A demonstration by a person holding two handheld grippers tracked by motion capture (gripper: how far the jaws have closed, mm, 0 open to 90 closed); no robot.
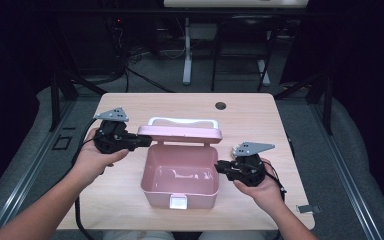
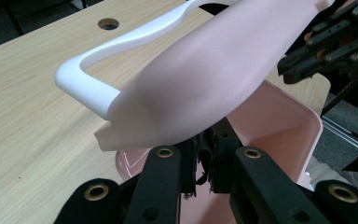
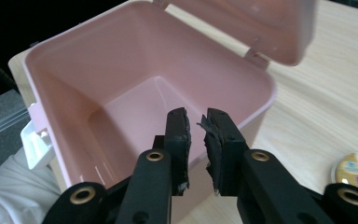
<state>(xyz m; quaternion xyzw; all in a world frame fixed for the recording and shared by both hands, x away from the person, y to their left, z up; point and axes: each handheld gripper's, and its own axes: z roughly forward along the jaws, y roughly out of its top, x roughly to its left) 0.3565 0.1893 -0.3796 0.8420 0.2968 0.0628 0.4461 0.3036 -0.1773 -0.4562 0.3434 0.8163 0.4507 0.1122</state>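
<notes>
both bare forearms reach in from the near edge, the left hand-held gripper (image 1: 141, 141) held level and pointing right with its black jaws nearly together, the right hand-held gripper (image 1: 219, 166) held lower and pointing left, a narrow gap between its worn pads (image 3: 181, 135).

Pink box (image 1: 180, 172), empty, lid (image 1: 180, 134) raised, mid-table.

Glossy pink plastic box (image 1: 180, 175); matt, seemingly wood-grain table (image 1: 260, 120).
</notes>
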